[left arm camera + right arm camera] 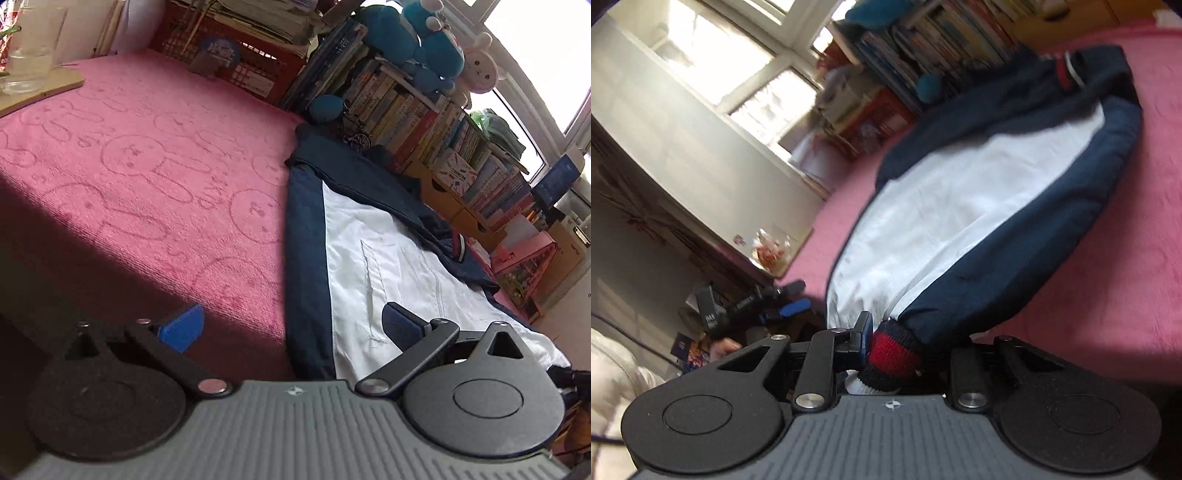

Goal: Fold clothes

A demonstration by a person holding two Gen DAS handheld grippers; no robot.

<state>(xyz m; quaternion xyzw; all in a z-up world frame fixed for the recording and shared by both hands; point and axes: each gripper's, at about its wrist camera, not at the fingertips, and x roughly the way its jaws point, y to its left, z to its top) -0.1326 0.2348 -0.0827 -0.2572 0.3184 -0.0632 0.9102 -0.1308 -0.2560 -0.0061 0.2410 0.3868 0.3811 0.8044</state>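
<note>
The right gripper (pixel 892 345) is clamped on the red-striped knit cuff (pixel 894 354) of the navy-and-white jacket (pixel 960 206), which lies along the pink blanket (pixel 140 177) by its bookshelf-side edge; 1 finger is hidden behind the cuff. The left gripper (pixel 291 328) hovers with fingers apart, empty, over the jacket's edge. The right view is blurred.

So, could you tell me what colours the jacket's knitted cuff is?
The cuff is navy with red and white bands, clearest in the right wrist view.
</note>
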